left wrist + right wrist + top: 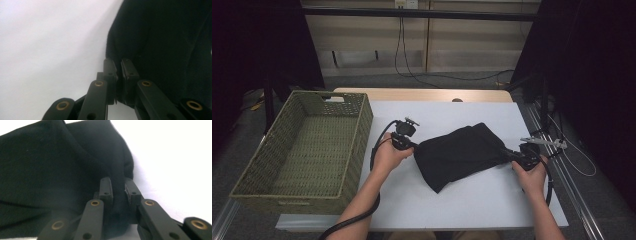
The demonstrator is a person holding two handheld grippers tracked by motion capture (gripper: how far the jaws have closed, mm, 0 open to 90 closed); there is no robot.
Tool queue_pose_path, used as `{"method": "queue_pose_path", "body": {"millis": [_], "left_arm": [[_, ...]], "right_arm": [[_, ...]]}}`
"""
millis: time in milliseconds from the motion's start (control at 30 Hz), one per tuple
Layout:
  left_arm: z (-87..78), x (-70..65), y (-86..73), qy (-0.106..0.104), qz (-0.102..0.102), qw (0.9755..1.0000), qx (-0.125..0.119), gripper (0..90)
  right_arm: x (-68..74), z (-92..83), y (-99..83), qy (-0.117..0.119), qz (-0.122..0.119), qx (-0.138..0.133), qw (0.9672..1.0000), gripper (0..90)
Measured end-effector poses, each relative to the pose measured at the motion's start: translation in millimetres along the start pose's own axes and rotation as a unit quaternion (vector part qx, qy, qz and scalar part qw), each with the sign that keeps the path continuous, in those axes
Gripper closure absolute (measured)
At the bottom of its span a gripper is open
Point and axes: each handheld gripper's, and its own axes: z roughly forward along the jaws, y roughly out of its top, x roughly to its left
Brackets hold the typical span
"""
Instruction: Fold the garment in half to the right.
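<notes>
A folded black cloth (459,154) lies on the white table top (477,200), spread between my two hands. My left gripper (414,146) is shut on the cloth's left edge; in the left gripper view its pads (110,72) pinch a fold of the black cloth (162,45). My right gripper (510,156) is shut on the cloth's right end. The right gripper view has the black cloth (50,165) bunched between the right gripper's pads (105,188). The cloth's lower corner points toward the table's near edge.
A green woven basket (247,185), with nothing in it, stands at the left, overlapping the table's left edge. A wooden surface (427,95) borders the far side. Cables (572,160) and a small tool lie by the table's right edge.
</notes>
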Motion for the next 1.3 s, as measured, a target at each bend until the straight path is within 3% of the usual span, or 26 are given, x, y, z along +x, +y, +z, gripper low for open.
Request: {"method": "queue_pose_path", "body": {"millis": [133,300,600,800,1033,1300], "left_arm": [[-18.2,2.0,6.9,0.003,-0.004,1.0,-0.007,85.3],[-32.2,0.1,10.5,0.011,0.0,0.9999,0.0,86.0],[-46.1,5.4,17.7,0.0,-0.011,0.9997,0.023,86.3],[-59.7,4.2,28.1,0.016,-0.005,0.9991,0.04,86.4],[-72.2,3.7,42.8,0.031,0.0,0.9966,0.076,86.4],[-89.1,0.6,54.1,0.051,0.009,0.9941,0.095,86.5]], "right_arm": [[-1.6,-3.3,-1.3,0.012,0.015,-0.012,0.9997,80.6],[3.0,-6.0,-0.2,0.016,0.016,-0.022,0.9995,80.8],[12.3,-14.0,8.6,0.014,0.0,-0.038,0.9992,81.0],[20.0,-19.6,18.9,0.02,-0.007,-0.045,0.9987,81.1],[28.5,-21.3,25.8,0.026,-0.011,-0.05,0.9984,81.1],[38.2,-21.6,35.7,0.032,-0.015,-0.053,0.998,81.0]]}}
